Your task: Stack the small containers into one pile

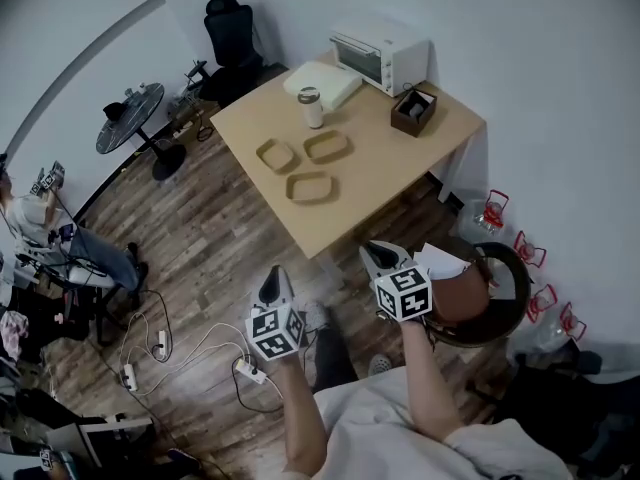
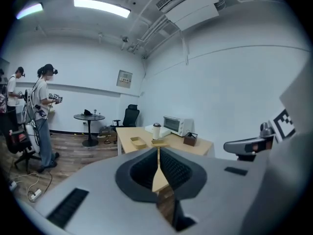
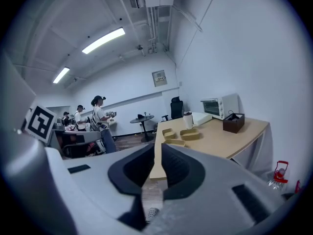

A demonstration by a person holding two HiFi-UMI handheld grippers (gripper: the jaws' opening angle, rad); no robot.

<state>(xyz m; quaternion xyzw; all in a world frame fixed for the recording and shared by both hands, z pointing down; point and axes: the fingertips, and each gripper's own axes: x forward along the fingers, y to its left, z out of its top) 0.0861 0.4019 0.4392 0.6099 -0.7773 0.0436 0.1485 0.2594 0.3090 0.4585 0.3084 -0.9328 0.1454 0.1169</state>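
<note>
Both grippers were held over the floor, short of the table [image 1: 420, 158] and well apart from everything on it. The left gripper [image 1: 272, 282] had its jaws together, with nothing between them. The right gripper [image 1: 381, 258] had its jaws a narrow slit apart and empty.

Three small containers [image 1: 310, 188] lay singly on the light wooden tabletop toward its left near part. They were close together, none inside another. Behind them stood a lidded cup [image 1: 311, 108] just beside a flat white pad [image 1: 330, 84]. A white toaster oven [image 1: 380, 53] sat at the far edge against the wall, and a dark open box [image 1: 413, 111] stood near it.

The floor [image 1: 220, 238] was dark wood plank, with white cables and power strips [image 1: 160, 348] lying loose on it. A black office chair [image 1: 232, 38] and a round black side table [image 1: 132, 116] stood beyond the table. Red-capped bottles [image 1: 492, 211] stood along the right-hand wall. A person [image 1: 45, 223] was at the left edge of the room.
</note>
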